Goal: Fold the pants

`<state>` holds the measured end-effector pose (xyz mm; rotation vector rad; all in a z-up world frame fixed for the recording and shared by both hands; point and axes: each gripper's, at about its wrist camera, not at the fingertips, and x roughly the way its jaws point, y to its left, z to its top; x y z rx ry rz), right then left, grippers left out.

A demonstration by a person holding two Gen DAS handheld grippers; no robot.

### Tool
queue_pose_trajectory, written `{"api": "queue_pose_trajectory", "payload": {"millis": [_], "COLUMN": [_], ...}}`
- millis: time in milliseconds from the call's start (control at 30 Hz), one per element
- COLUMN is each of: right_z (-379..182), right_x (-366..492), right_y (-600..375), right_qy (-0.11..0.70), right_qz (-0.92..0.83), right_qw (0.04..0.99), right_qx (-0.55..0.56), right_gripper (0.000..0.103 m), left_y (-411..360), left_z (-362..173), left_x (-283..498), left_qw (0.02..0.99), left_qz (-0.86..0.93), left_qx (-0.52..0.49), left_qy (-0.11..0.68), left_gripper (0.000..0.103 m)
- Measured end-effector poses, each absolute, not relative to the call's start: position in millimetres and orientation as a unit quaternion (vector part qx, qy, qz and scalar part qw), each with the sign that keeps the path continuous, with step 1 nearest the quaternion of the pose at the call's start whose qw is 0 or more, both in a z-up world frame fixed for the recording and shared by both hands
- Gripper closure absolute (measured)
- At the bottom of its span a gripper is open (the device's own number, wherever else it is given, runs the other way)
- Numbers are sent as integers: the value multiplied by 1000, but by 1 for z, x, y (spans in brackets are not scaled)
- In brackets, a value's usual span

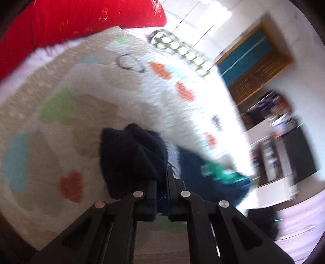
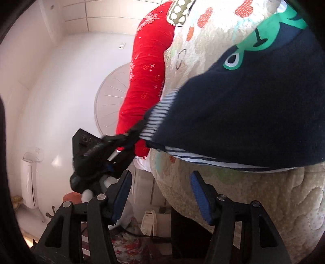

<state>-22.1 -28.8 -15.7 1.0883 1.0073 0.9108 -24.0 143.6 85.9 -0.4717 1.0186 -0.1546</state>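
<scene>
The pants (image 2: pixel 243 113) are dark navy with a green frog print and a blue-and-white striped waistband. They lie on a quilted beige mat (image 2: pixel 254 199). My left gripper (image 1: pixel 161 182) is shut on a bunched fold of the navy fabric (image 1: pixel 132 154), lifted off the mat. In the right wrist view the left gripper (image 2: pixel 140 126) grips the striped waistband edge. My right gripper (image 2: pixel 160 182) is open and empty, its blue-padded fingers (image 2: pixel 200 195) just in front of the pants and not touching them.
A red pillow (image 1: pixel 81 18) lies at the mat's far edge. A patterned cushion (image 1: pixel 180 50) sits beside it. A wooden shelf (image 1: pixel 256 63) and cluttered furniture (image 1: pixel 284 142) stand past the mat. A white fan (image 2: pixel 111 101) and heater (image 2: pixel 30 182) stand off the bed.
</scene>
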Motion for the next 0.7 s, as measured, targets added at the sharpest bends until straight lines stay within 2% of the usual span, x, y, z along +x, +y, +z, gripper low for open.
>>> {"api": "queue_pose_trajectory", "payload": {"millis": [100,233,467,700], "right_z": [-14,-26,-35,-31], "right_x": [-26,-28,-32,-33], "right_y": [-39,-29,-20,-28], "right_qy": [438,451,480,474], "right_qz": [397,386,368,346], "right_qw": [649,641,643,657], "right_qx": [479,488,471,474], "right_gripper": [36,35,35,35], "left_y": [148,160,148,139], "left_z": [60,53,59,61], "left_x": [-19,-25,-35,-39], "left_qw": [819,818,839,853], "left_qz": [-66,-67,-53,-39], "left_qx": [-243,-272,-227,-190], "left_qy": [515,502,491,485], "left_gripper": [97,97,97,96]}}
